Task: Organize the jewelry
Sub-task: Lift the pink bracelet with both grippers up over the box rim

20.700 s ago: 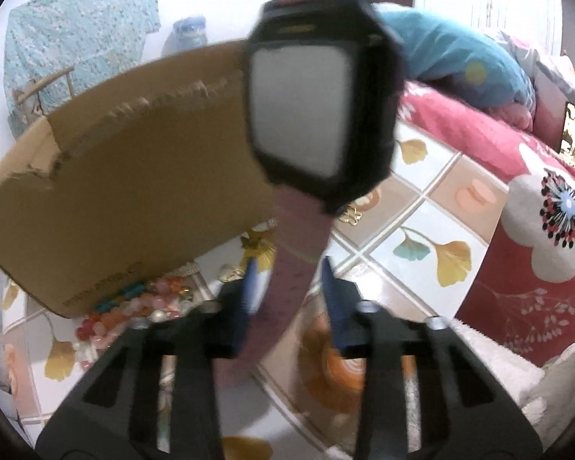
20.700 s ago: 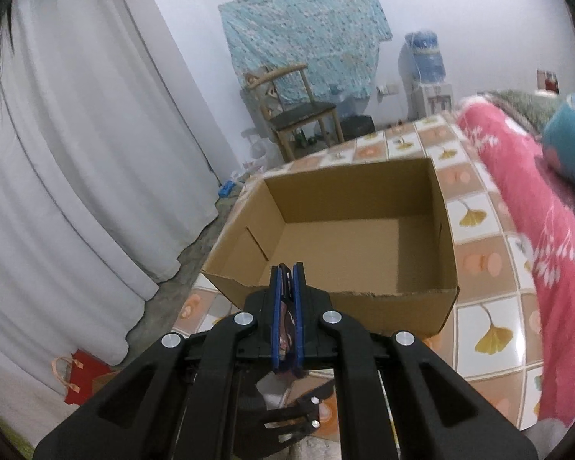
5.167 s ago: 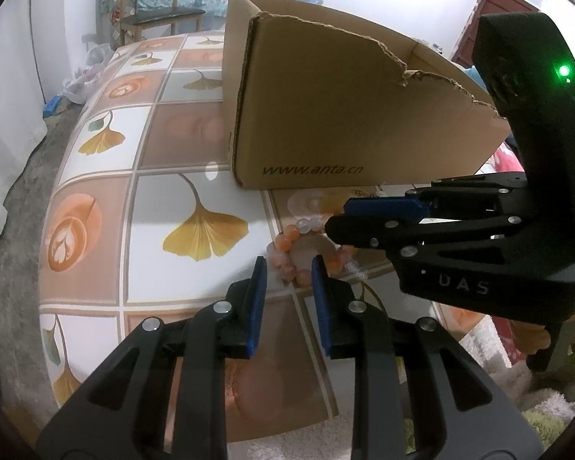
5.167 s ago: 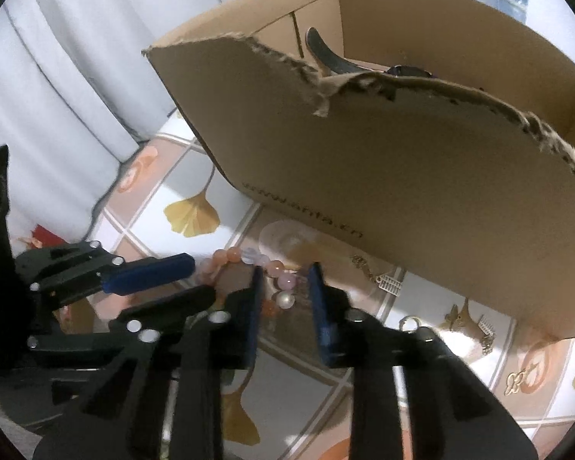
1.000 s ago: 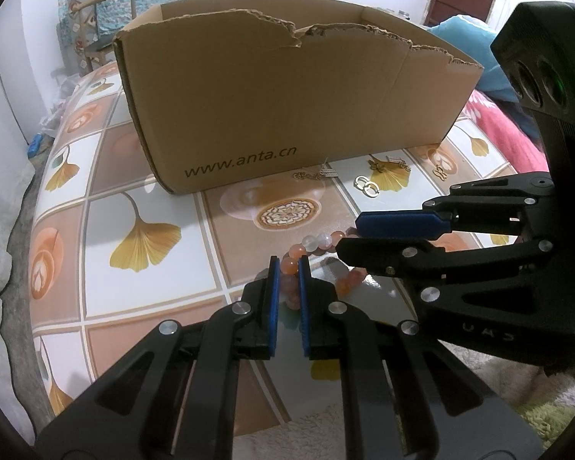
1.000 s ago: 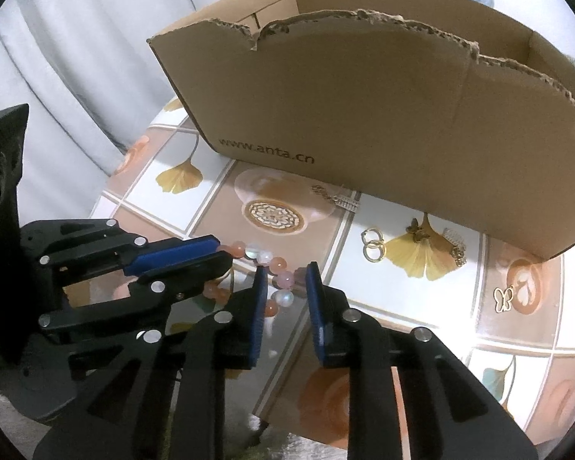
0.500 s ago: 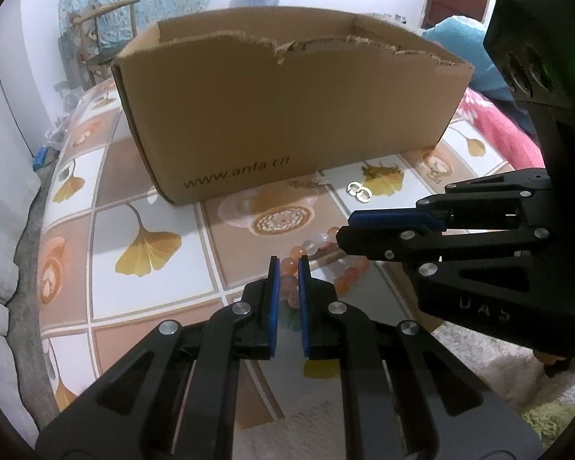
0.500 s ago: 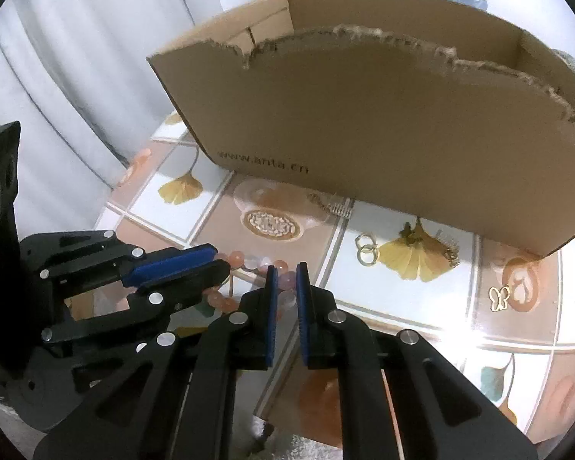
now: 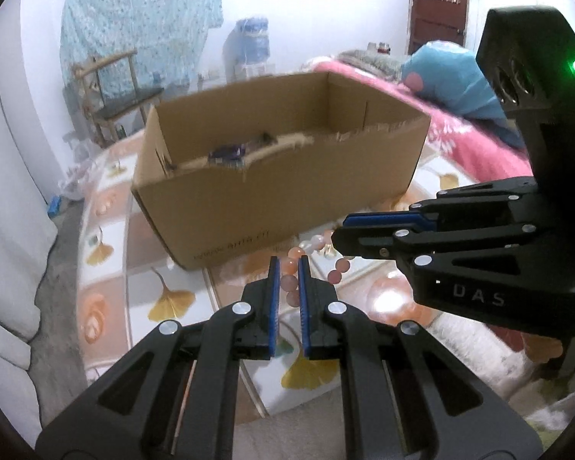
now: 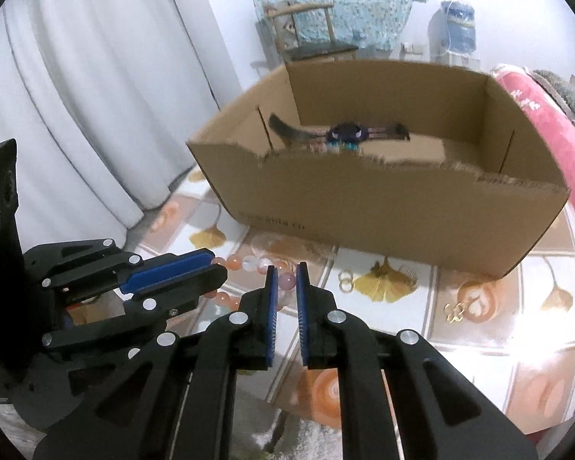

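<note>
We have the bead bracelet [image 9: 318, 253] clamped in both tools: the left tool [image 9: 286, 283] and right tool [image 10: 285, 287] each pinch beads, low centre of frame. A watch [image 10: 345, 132] already lies in the box [image 10: 383, 207]. Rings [image 10: 347, 276] and charms [image 10: 456, 312] remain on the tiled surface [image 10: 479, 345]. Motion blur hides detail; the bracelet's far side is covered.

Right gripper [image 10: 286, 274] and left gripper [image 10: 211, 264] both clamp the pinkish bead bracelet [image 10: 249, 262], strung between them just above the tiled cloth [image 10: 517, 306], in front of the cardboard box [image 10: 383, 211].
</note>
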Action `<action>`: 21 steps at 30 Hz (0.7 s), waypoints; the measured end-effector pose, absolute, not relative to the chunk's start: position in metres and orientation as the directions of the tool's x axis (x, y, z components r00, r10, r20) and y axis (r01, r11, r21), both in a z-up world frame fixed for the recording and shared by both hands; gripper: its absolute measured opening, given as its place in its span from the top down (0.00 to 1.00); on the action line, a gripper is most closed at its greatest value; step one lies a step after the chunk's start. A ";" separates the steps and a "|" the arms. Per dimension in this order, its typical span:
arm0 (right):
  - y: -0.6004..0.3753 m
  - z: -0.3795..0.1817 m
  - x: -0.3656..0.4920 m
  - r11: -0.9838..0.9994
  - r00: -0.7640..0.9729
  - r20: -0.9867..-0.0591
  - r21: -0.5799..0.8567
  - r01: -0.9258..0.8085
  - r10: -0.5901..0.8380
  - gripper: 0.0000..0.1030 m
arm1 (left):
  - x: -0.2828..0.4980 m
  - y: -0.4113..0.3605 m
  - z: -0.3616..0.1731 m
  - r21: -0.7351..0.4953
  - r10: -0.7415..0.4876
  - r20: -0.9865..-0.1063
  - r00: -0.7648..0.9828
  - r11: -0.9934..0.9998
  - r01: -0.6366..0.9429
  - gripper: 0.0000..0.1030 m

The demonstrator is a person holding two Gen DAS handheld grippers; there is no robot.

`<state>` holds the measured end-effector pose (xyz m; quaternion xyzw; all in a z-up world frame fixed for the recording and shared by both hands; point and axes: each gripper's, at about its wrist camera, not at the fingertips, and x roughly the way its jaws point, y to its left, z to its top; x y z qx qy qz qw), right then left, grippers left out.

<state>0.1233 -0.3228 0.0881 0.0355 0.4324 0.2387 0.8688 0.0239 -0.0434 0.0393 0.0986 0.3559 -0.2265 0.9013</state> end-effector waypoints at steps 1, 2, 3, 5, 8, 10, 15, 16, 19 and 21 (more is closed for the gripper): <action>-0.325 0.094 0.124 0.882 0.520 -0.725 0.269 -0.388 0.450 0.91 | 0.024 -0.044 0.044 0.020 -0.339 -0.680 0.650 0.878 0.479 0.92; -0.327 0.098 0.124 0.880 0.526 -0.719 0.272 -0.389 0.455 0.91 | 0.025 -0.045 0.049 0.021 -0.344 -0.674 0.654 0.876 0.482 0.92; -0.330 0.105 0.125 0.877 0.536 -0.706 0.276 -0.393 0.462 0.90 | 0.025 -0.046 0.054 0.022 -0.348 -0.668 0.658 0.874 0.485 0.92; -0.334 0.120 0.129 0.871 0.556 -0.681 0.282 -0.403 0.477 0.91 | 0.027 -0.047 0.069 0.040 -0.353 -0.643 0.679 0.870 0.491 0.92; -0.339 0.142 0.137 0.861 0.584 -0.640 0.285 -0.422 0.499 0.91 | 0.033 -0.047 0.094 0.088 -0.357 -0.595 0.720 0.861 0.500 0.92; -0.341 0.161 0.148 0.853 0.609 -0.606 0.275 -0.443 0.512 0.91 | 0.043 -0.047 0.111 0.107 -0.365 -0.564 0.741 0.857 0.504 0.92; -0.339 0.180 0.193 0.828 0.597 -0.584 0.284 -0.484 0.550 0.91 | 0.079 -0.047 0.140 0.139 -0.374 -0.524 0.765 0.849 0.510 0.92; -0.337 0.178 0.204 0.820 0.579 -0.592 0.299 -0.489 0.561 0.90 | 0.090 -0.047 0.142 0.141 -0.375 -0.528 0.762 0.846 0.514 0.92; -0.334 0.159 0.242 0.776 0.468 -0.630 0.402 -0.485 0.619 0.91 | 0.122 -0.045 0.134 0.108 -0.375 -0.585 0.719 0.843 0.527 0.92; -0.331 0.141 0.261 0.758 0.392 -0.661 0.461 -0.460 0.640 0.91 | 0.145 -0.041 0.121 0.063 -0.368 -0.642 0.673 0.849 0.524 0.92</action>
